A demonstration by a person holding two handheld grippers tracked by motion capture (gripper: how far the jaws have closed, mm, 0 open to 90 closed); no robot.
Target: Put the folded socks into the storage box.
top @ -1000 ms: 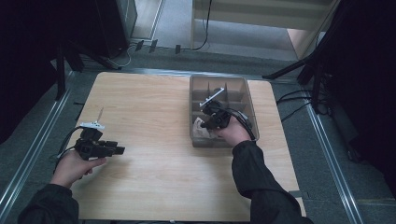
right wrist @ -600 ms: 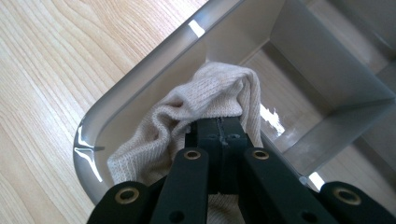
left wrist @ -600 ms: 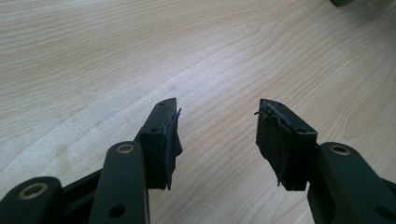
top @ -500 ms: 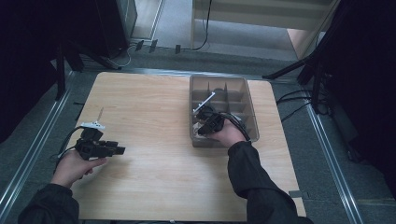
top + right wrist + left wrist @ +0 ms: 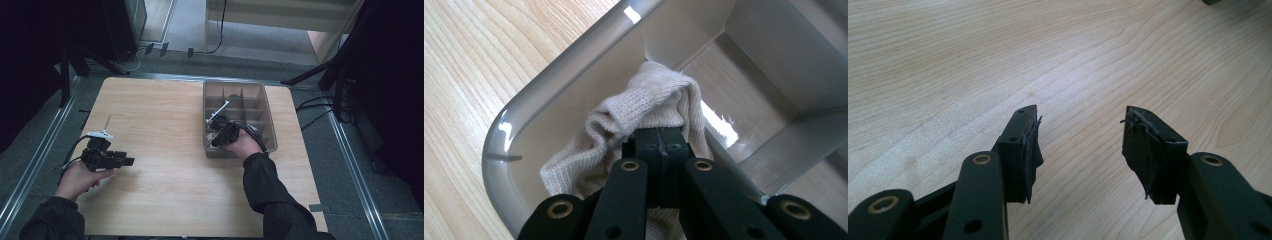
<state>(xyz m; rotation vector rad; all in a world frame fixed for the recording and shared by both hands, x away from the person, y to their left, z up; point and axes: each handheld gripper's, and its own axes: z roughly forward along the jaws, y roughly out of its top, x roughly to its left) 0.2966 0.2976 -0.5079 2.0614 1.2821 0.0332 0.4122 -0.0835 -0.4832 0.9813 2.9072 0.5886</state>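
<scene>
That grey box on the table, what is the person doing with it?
A person is working at a wooden table with a gripper in each hand. The right gripper is shut on a beige knitted cloth in a corner compartment of the grey box, at the end nearest the person. Whether the cloth is going in or coming out can't be told. The left gripper hangs open above bare table, holding nothing.

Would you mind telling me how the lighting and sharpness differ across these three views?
High view: dim and soft, with dark surroundings around the table. Left gripper view: evenly lit, wood grain crisp. Right gripper view: bright, with glare spots on the grey bin rim; the beige knit cloth is sharp.
</scene>
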